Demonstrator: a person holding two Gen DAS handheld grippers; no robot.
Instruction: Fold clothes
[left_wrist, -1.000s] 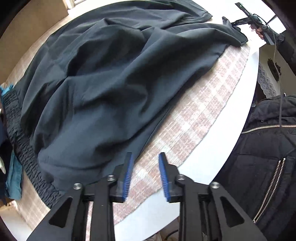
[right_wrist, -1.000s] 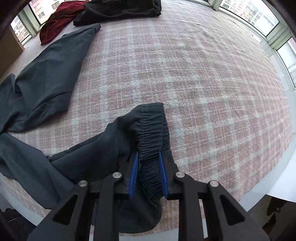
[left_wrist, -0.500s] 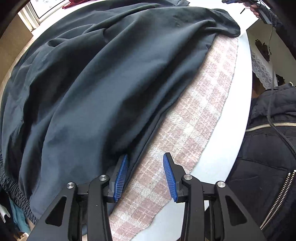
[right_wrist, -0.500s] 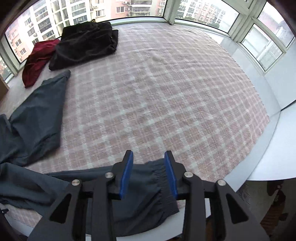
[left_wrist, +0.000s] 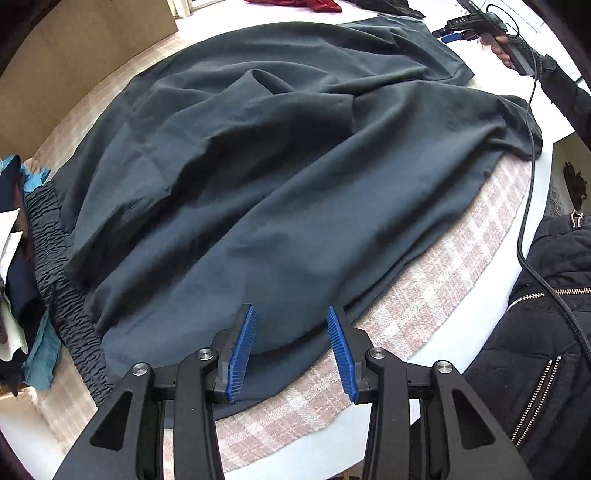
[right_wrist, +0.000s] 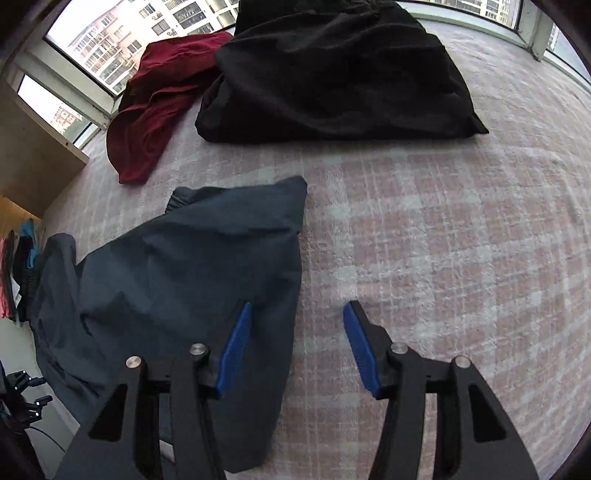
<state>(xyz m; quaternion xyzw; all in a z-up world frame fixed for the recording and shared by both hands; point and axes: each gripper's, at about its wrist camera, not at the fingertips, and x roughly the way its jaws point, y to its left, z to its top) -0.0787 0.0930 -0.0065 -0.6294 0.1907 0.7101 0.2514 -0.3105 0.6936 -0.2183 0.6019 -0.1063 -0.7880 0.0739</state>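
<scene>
Jaws on the left gripper (left_wrist: 291, 349) are spread fairly wide with nothing pinched between them; they sit low over the near hem of the trousers (left_wrist: 280, 177), the left pad maybe just brushing the cloth, can't say for sure. Looks to me like it's lined up to bite that edge near the front edge of the table (left_wrist: 491, 280), since that's the natural place to lift from for a fold. The right gripper (right_wrist: 297, 345) is gaping too and holds nothing: its left pad hangs over the side edge of a trouser leg (right_wrist: 207, 266), the right pad over bare plaid cloth (right_wrist: 443, 229), so the hem runs between them. My guess is it's parked there to grab that edge, but it's not gripping yet. In the left view you can also spot the right gripper up by the far right corner, near the end of the leg. The trousers themselves lie crumpled and spread across the plaid cloth, elastic waistband (left_wrist: 55, 266) off at the left edge, next to a pile of mixed clothes (left_wrist: 22, 295) hanging past it. Toward the far edge by the windows are a black garment (right_wrist: 340, 70) and a red one (right_wrist: 159, 99), well apart from the trousers, probably waiting their turn or done already. Nothing folded on the trousers so far, I'd say.
</scene>
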